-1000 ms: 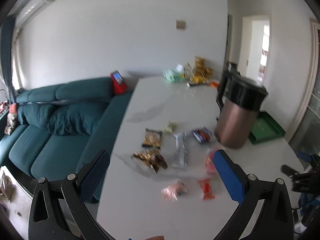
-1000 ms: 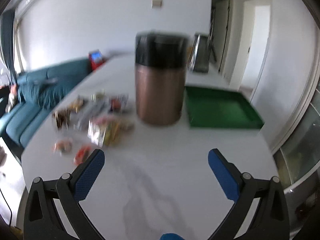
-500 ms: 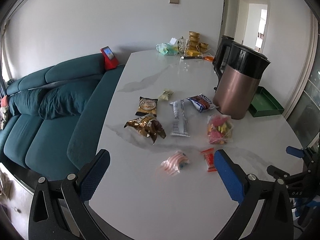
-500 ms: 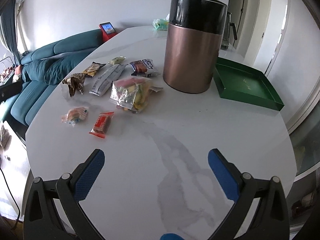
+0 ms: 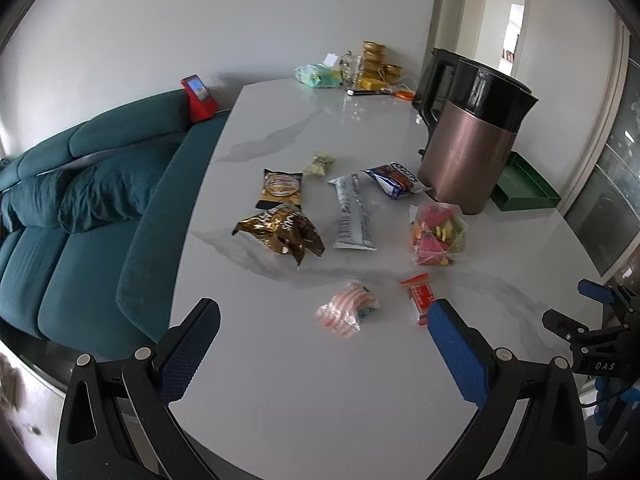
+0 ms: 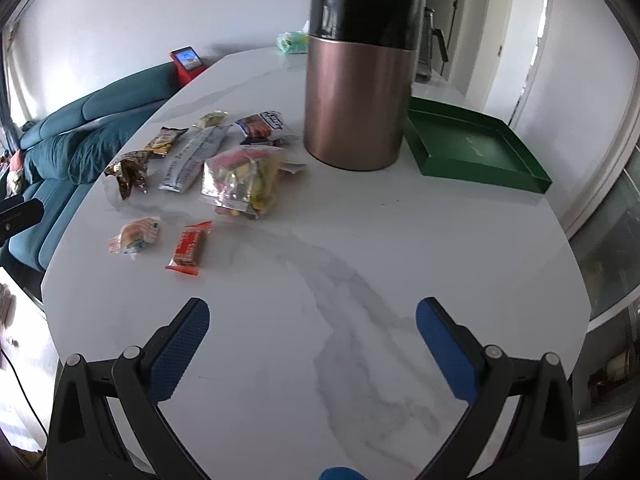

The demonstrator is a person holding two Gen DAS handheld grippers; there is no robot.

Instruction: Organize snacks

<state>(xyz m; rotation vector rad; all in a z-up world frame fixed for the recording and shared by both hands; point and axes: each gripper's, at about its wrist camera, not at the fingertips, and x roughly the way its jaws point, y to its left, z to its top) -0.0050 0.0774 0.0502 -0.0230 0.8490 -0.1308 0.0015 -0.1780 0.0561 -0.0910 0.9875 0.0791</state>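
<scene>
Several snack packets lie loose on the white marble table point(image 5: 320, 380): a pink striped packet point(image 5: 347, 309), a red bar point(image 5: 420, 297), a clear bag of coloured sweets point(image 5: 437, 236), a silver packet point(image 5: 353, 212), a brown crinkled bag point(image 5: 283, 231) and a blue packet point(image 5: 394, 180). A green tray point(image 6: 472, 148) sits behind the kettle, to its right. My left gripper point(image 5: 324, 354) is open and empty, low over the table's near edge. My right gripper point(image 6: 312, 344) is open and empty over bare table; the red bar point(image 6: 190, 246) lies ahead to its left.
A tall copper and black kettle point(image 5: 468, 140) stands between the snacks and the tray. A teal sofa point(image 5: 80, 208) runs along the table's left side. Jars and clutter point(image 5: 360, 74) sit at the far end. A red phone stand point(image 5: 198, 98) rests on the sofa back.
Both views have steadied from blur and tilted down toward the table. The snacks and kettle have not moved. Both grippers stay open.
</scene>
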